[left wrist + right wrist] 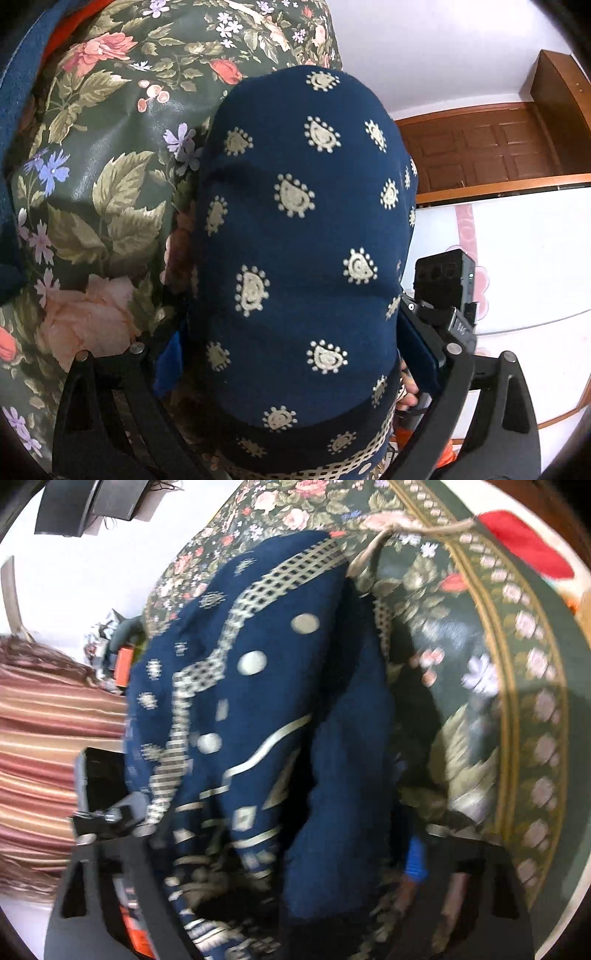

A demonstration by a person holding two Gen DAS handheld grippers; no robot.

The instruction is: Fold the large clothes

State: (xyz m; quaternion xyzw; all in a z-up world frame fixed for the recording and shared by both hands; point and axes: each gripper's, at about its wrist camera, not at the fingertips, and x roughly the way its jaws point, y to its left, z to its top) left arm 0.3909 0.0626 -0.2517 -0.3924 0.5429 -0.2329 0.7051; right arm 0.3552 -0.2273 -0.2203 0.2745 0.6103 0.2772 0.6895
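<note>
Navy printed garment [295, 240] bunched between wide jaws; floral cloth [92, 166] alongside

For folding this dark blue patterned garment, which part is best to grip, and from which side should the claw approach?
Probably the checkered cream border band of the blue garment. It marks the hem, a defined edge. The cloth lies bunched on the floral cover, so come from above and pinch the band where it rises on a ridge. Blur hides the finer folds.

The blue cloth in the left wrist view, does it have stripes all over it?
No, the blue cloth is dotted with small cream paisley shapes, not stripes.
</note>
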